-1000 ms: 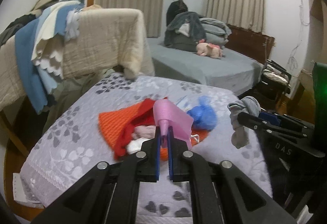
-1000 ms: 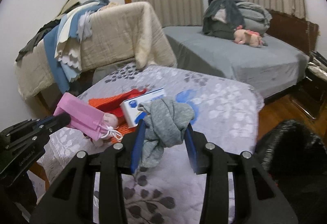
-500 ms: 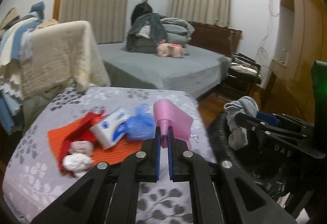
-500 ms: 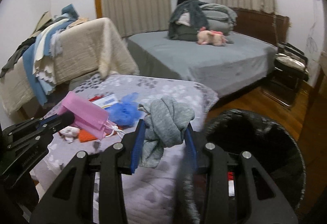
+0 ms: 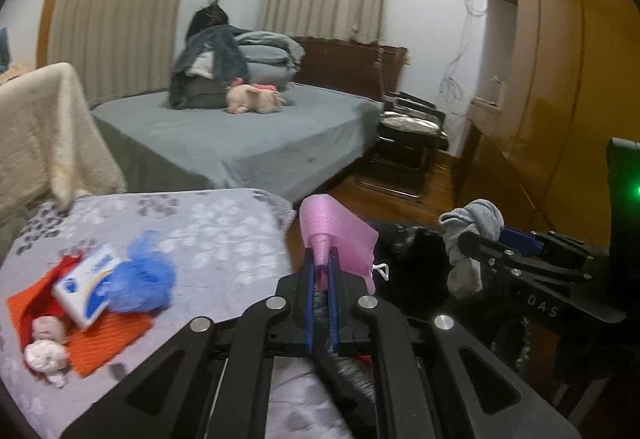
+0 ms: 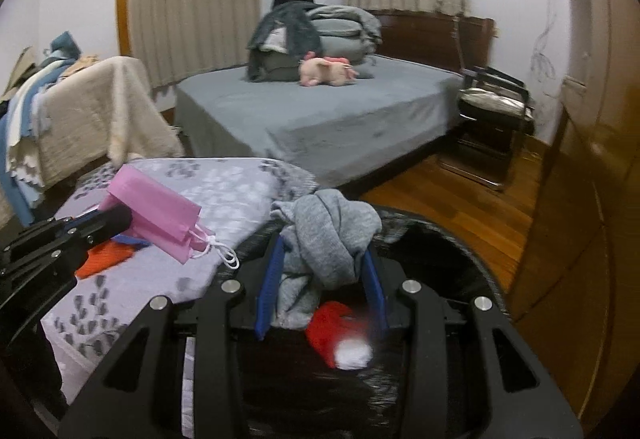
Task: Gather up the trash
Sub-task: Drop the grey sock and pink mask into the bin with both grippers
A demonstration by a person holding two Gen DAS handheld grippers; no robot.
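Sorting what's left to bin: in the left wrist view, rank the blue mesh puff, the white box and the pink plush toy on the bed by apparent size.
1. Blue mesh puff
2. White box, close to the puff
3. Pink plush toy, though it lies far back on the bed, so true size is unsure.

Passage, as I see it: black trash bin mouth open beneath my right hand-held gripper; desk edge crowds its left rim.
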